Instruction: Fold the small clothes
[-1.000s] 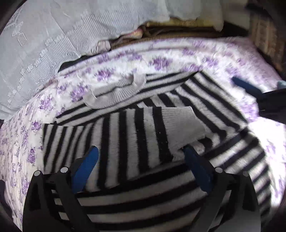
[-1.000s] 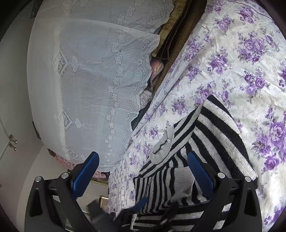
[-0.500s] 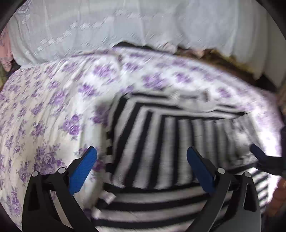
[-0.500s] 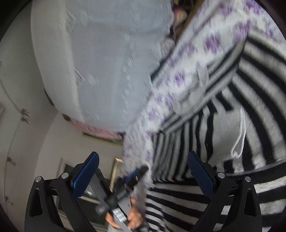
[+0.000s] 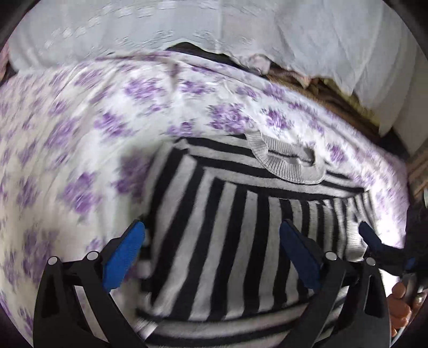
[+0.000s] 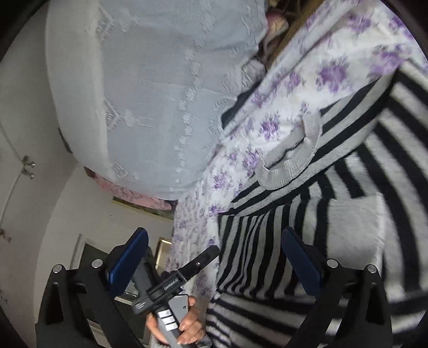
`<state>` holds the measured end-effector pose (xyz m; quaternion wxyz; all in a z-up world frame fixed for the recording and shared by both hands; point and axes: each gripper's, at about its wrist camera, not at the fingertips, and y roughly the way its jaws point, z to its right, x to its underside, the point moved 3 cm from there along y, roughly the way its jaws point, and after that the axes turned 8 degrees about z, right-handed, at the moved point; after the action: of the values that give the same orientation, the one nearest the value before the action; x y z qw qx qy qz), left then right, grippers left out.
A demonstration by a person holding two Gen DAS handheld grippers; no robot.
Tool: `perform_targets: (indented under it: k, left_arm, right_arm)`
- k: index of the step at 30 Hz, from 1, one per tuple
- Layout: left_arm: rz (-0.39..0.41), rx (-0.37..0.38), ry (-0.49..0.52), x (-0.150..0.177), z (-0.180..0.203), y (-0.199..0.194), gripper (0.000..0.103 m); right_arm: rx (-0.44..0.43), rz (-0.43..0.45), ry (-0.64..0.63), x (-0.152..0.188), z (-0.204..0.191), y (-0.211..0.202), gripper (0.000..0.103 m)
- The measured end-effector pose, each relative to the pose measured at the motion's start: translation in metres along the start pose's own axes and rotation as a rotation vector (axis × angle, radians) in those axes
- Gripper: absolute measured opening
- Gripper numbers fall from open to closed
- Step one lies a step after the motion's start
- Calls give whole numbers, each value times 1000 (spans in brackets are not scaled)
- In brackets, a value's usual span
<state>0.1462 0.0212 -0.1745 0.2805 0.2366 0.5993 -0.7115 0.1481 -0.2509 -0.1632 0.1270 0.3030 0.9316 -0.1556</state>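
Observation:
A black-and-white striped sweater [image 5: 240, 227] with a grey ribbed collar [image 5: 289, 160] lies flat on a purple-flowered bedsheet [image 5: 80, 133]. One sleeve is folded across its chest, the grey cuff [image 6: 355, 214] lying on the stripes. My left gripper [image 5: 211, 254] hovers open over the sweater's left part, nothing between its blue pads. My right gripper [image 6: 214, 257] is open too, above the sweater's edge; its tip [image 5: 370, 238] shows at the right of the left wrist view. The sweater [image 6: 334, 214] and collar [image 6: 291, 163] fill the right of the right wrist view.
White lace fabric [image 5: 214, 24] hangs behind the bed, also seen as lace fabric [image 6: 160, 88]. Brown bedding [image 5: 329, 88] sits at the back right. A hand [image 6: 187, 326] holds the left gripper's handle below the bed edge. A white wall [image 6: 24, 120] stands left.
Both grippers have swung around the sweater: the left view now centres on the folded sleeve and collar from closer, the right view has tilted toward the cuff. Both stayed open.

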Motion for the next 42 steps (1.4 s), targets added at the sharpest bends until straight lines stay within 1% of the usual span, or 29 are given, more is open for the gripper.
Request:
perform_targets:
  k: [1,2,3,4,5,6,7,8,10,12,13,14,15,16,18,20,22,24,25,26,27,28,29,31,33,34,36,39,42]
  left_arm:
    - [-13,-26,33,2,5,11,98]
    - [-31,-60,59,6,5,23,98]
    - [-55,-105,76,12,0,39,99]
    - [-48,-104,72,17,-3,44,99]
    - [-21,-101,72,18,-4,40,99]
    - [-14,-103,80,17,-2,36,98]
    - [-2,-93,88,16,1,30,98]
    - [20,-70,84,16,2,23,98]
    - [62,7,73,15,8,5,98]
    - [70,53,81,16,16,-4,98]
    - [56,56,86,18,18,-2,98]
    - [23,44,102,22,22,6,98]
    - [-11,11,130,26,26,17,98]
    - [-13,-43,180,32,30,24,99]
    - [24,-89,233,35,40,13,98]
    - [41,-60,220,34,41,4,98]
    - [50,1,183,34,38,-8,98]
    - [37,54,174,37,38,-15,98]
    - [17,72,176,42,39,-17,98]
    - [-12,72,180,48,38,-13,98]
    - [-39,60,186,55,38,-9,98]
    - [-54,38,200,63,37,-5,98]
    - [-38,24,207,66,38,-9,98]
    - [-14,9,212,70,41,-27,98]
    - [16,42,200,77,41,-49,98]
    - [17,53,192,79,38,-54,98]
    - [27,59,176,87,31,-68,98]
    - [46,55,128,97,10,-88,98]
    - [46,71,37,109,-22,-107,98]
  right_arm:
    - [19,-1,3,0,10,3,99]
    - [31,1,-8,1,18,5,96]
    - [20,2,-60,0,19,4,90]
    - [19,-7,-76,0,16,5,90]
    - [23,-13,-79,0,13,3,90]
    - [31,1,-65,0,11,-2,92]
    - [26,11,-54,1,8,-5,97]
    - [12,9,-52,3,4,-7,99]
    - [-13,-28,-80,8,-7,-9,99]
    - [-4,-50,-87,13,-9,-7,99]
    - [16,-53,-74,14,-4,-4,99]
    - [30,-54,-65,15,2,-1,99]
    - [25,-48,-64,14,10,1,98]
    - [11,-42,-81,14,11,1,97]
    - [20,-43,-77,14,7,-4,98]
    - [25,-38,-79,18,-4,-14,99]
    - [-1,-59,-97,25,-13,-20,99]
    - [0,-78,-106,31,-13,-25,99]
    - [20,-85,-99,34,-8,-27,99]
    - [68,-95,-70,36,5,-26,99]
    - [92,-100,-40,38,15,-26,99]
    - [69,-97,-10,39,22,-28,99]
    - [48,-78,-10,39,21,-34,99]
    - [94,-72,-12,42,15,-48,99]
    - [78,-54,-36,48,5,-65,99]
    - [85,-47,-48,50,2,-73,99]
    - [116,-29,-77,55,-1,-90,99]
    - [172,38,-158,67,-1,-130,99]
    - [231,115,-207,76,6,-172,99]
